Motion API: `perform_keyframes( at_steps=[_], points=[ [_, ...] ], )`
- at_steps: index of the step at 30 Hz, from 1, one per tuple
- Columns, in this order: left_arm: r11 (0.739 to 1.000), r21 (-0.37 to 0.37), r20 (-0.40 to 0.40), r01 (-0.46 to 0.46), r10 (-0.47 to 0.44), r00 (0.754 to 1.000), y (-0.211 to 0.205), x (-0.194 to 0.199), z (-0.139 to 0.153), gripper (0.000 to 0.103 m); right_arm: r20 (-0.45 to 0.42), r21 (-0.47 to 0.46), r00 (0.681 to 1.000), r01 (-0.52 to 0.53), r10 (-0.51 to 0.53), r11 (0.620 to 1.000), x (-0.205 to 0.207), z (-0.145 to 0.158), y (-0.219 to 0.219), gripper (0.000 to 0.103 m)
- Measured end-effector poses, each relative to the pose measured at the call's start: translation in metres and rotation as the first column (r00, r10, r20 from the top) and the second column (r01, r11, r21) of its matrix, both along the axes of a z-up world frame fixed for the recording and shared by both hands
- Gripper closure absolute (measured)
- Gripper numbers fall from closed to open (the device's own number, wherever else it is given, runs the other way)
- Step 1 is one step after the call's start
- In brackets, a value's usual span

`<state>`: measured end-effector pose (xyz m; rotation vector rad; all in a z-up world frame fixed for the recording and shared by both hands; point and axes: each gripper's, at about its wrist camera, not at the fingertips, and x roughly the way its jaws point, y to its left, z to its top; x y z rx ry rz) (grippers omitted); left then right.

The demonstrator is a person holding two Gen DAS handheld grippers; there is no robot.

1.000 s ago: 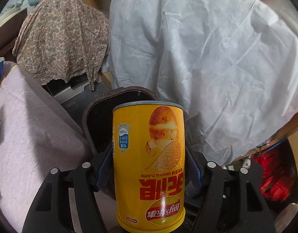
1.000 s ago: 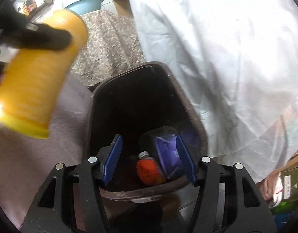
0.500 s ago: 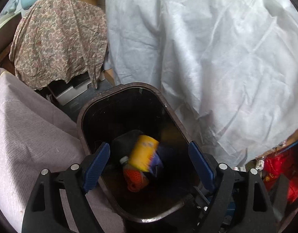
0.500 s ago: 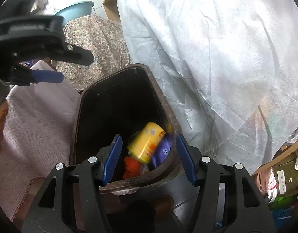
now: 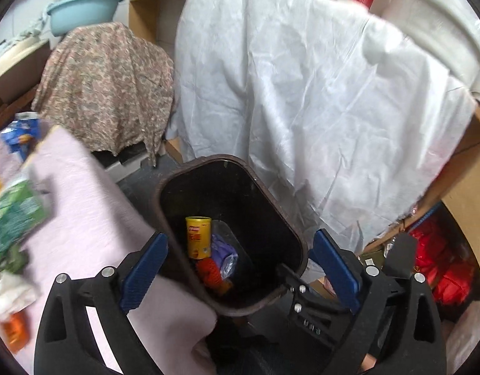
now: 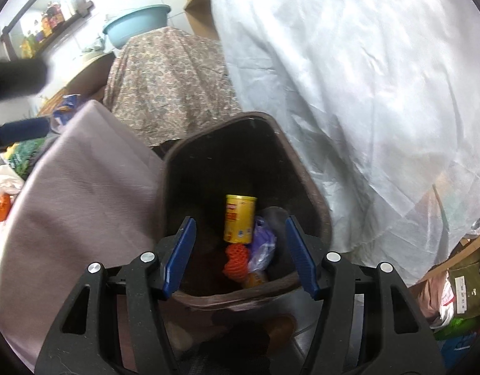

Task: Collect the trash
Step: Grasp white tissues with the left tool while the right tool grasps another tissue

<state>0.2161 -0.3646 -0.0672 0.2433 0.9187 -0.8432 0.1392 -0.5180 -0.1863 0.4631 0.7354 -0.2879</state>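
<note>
From the left wrist, the left hand-held gripper (image 5: 238, 264) is hanging over the bin (image 5: 297, 243), its jaws opening wide with nothing pressed between the pads. The can (image 5: 198, 237) is lying inside the bin, upright against the near wall, beside a purple bag (image 5: 222, 251) and an orange net (image 5: 210, 272). So the drop step looks done, and the next move would call for swinging this gripper left toward the trash waiting on the tabletop (image 5: 83, 206): a green packet (image 5: 13, 215), blurred, and something orange (image 5: 14, 331) near the edge. The tabletop is wearing a pinkish cloth. Behind the bin, a white sheet (image 5: 302, 93) is draping over furniture, a floral cloth (image 5: 105, 84) is covering another piece, and a blue basin (image 5: 83, 11) is sitting on top.

From the right wrist, the right hand-held gripper (image 6: 240, 254) is hovering above the bin's (image 6: 321, 206) near rim, jaws opening slightly at a middling gap, gripping nothing. The can (image 6: 240, 218) is showing between its pads but well below them, resting on the orange net (image 6: 236, 259). The left gripper is appearing as a dark blur at the far left. A tiled wall and a shelf of bottles are standing behind.
</note>
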Motion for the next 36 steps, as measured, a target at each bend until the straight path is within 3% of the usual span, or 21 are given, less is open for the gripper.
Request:
perform_keyframes(
  at_steps=[2, 10, 14, 18, 20, 23, 31, 36],
  points=[
    [1.0, -0.025, 0.018, -0.01, 0.01, 1.0, 0.023, -0.005, 0.011, 0.009, 0.015, -0.007, 1.0, -0.021, 0.021, 1.0, 0.002, 0.01, 0.009, 0.037],
    [0.991, -0.075, 0.082, -0.109, 0.115, 0.99, 0.123, -0.015, 0.036, 0.009, 0.116, -0.019, 0.979, -0.168, 0.169, 0.986, 0.01, 0.064, 0.059, 0.036],
    [0.973, -0.082, 0.11, -0.216, 0.224, 0.968, 0.182, -0.011, 0.038, 0.011, 0.151, -0.058, 0.94, -0.301, 0.307, 0.952, 0.022, 0.089, 0.099, 0.035],
    [0.947, -0.1, 0.054, -0.307, 0.313, 0.948, 0.226, 0.001, 0.032, 0.016, 0.171, -0.08, 0.892, -0.41, 0.418, 0.908, 0.038, 0.106, 0.134, 0.035],
    [0.938, -0.094, 0.032, -0.335, 0.339, 0.94, 0.238, 0.006, 0.028, 0.023, 0.166, -0.098, 0.876, -0.443, 0.454, 0.891, 0.047, 0.112, 0.149, 0.035],
    [0.927, -0.099, 0.022, -0.362, 0.366, 0.93, 0.254, 0.011, 0.025, 0.025, 0.175, -0.116, 0.854, -0.476, 0.49, 0.872, 0.058, 0.125, 0.167, 0.035],
    [0.925, -0.101, 0.044, -0.368, 0.373, 0.927, 0.263, 0.026, 0.028, 0.028, 0.149, -0.172, 0.837, -0.502, 0.526, 0.847, 0.079, 0.144, 0.188, 0.035],
    [0.922, -0.125, -0.018, -0.366, 0.366, 0.93, 0.263, 0.046, 0.027, 0.032, 0.134, -0.182, 0.771, -0.599, 0.623, 0.78, 0.092, 0.145, 0.208, 0.035]
  ],
)
